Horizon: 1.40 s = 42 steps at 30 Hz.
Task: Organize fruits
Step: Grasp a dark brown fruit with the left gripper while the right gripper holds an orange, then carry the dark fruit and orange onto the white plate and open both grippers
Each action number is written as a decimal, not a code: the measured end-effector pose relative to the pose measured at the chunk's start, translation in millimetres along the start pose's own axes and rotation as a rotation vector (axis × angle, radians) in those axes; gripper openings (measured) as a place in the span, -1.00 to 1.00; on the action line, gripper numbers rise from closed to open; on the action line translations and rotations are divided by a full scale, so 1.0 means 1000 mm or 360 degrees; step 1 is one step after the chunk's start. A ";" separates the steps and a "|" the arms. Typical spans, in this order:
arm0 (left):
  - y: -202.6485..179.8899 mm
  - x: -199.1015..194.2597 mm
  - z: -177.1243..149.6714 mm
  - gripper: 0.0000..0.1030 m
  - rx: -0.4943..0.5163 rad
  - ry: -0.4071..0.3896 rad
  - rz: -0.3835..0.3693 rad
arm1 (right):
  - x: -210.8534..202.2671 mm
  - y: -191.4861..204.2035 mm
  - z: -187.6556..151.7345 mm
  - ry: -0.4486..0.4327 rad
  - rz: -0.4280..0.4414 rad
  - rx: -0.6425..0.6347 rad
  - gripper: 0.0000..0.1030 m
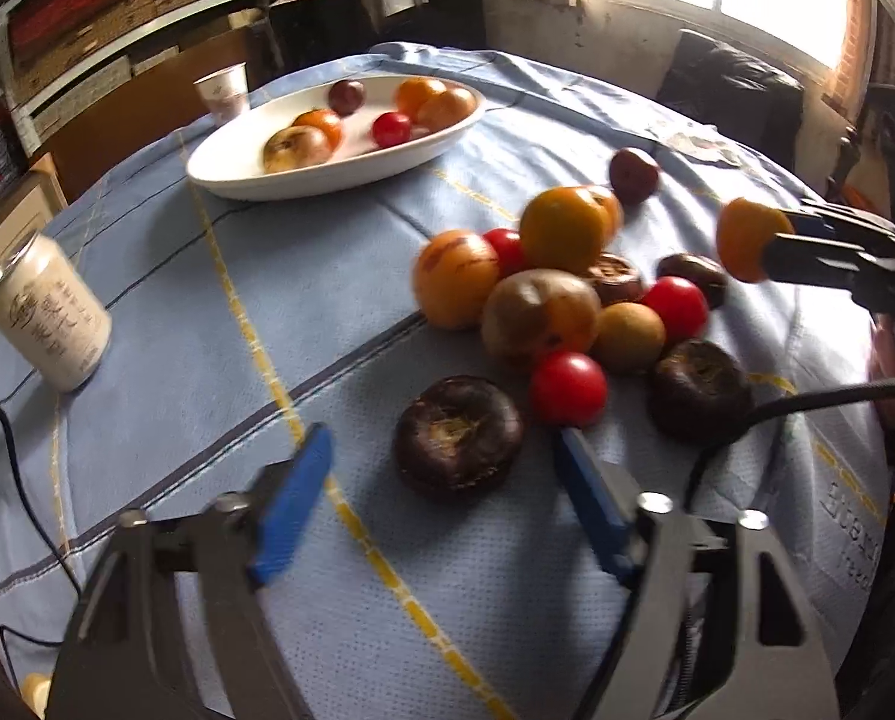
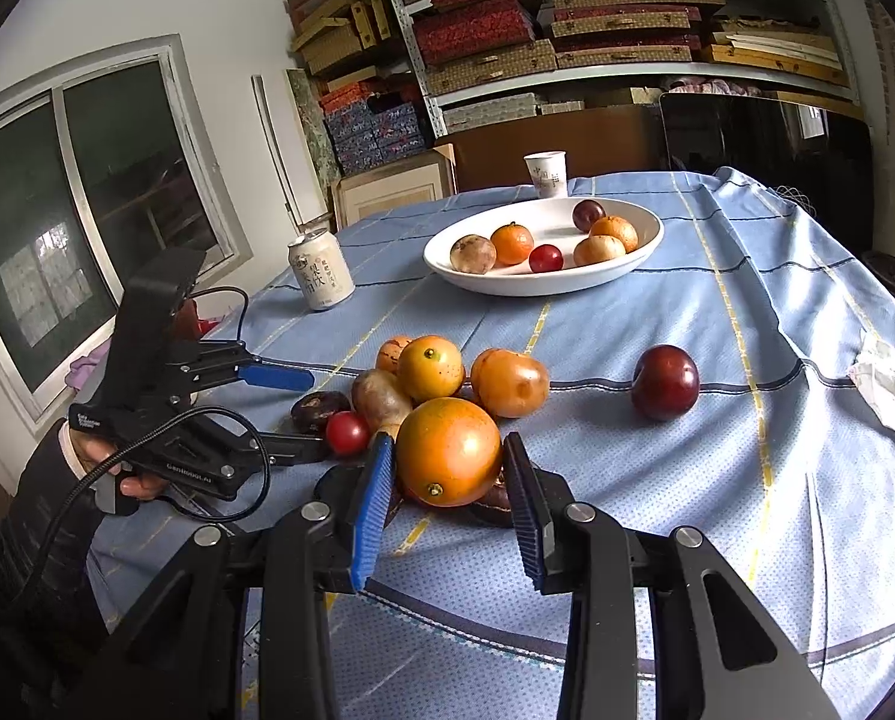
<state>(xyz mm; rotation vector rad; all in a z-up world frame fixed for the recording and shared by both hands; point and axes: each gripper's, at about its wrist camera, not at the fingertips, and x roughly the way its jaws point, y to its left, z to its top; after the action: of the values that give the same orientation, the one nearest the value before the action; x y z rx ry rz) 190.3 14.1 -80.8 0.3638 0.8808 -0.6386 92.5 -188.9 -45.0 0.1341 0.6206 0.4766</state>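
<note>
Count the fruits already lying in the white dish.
6. In the white dish: brownish fruit, orange, red fruit, tan-orange fruit, another orange, dark plum. None looks hidden.

— Where did the fruit lie?
— A heap of round orange, red, tan and dark brown fruits (image 2: pixel 441 396) sat bunched on the blue-clothed tabletop (image 2: pixel 717 312), and one dark red plum (image 2: pixel 666 382) lay apart to the side.
— And the rest?
— Six were in the white oval ceramic dish (image 2: pixel 447 264) farther back. One glossy orange fruit (image 2: pixel 448 451) was pinched between blue pads, near the heap.
</note>
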 end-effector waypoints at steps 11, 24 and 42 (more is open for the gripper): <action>0.001 0.001 0.001 -0.19 -0.0040 0.0000 -0.0054 | 0.003 -0.001 -0.001 0.0015 -0.0012 0.0011 -0.28; 0.003 0.002 0.000 -0.19 -0.0052 -0.0006 -0.0059 | 0.013 0.012 -0.009 0.0241 0.0085 -0.0036 -0.24; 0.019 -0.029 0.018 -0.20 -0.0202 -0.0142 -0.0097 | -0.001 -0.004 0.039 0.0119 0.0228 0.0033 -0.27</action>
<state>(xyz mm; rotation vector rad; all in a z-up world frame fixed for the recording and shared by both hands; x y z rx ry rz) 199.3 29.1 -45.7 0.1936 0.8451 -0.6468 116.1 -192.2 -14.1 0.1819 0.6920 0.6161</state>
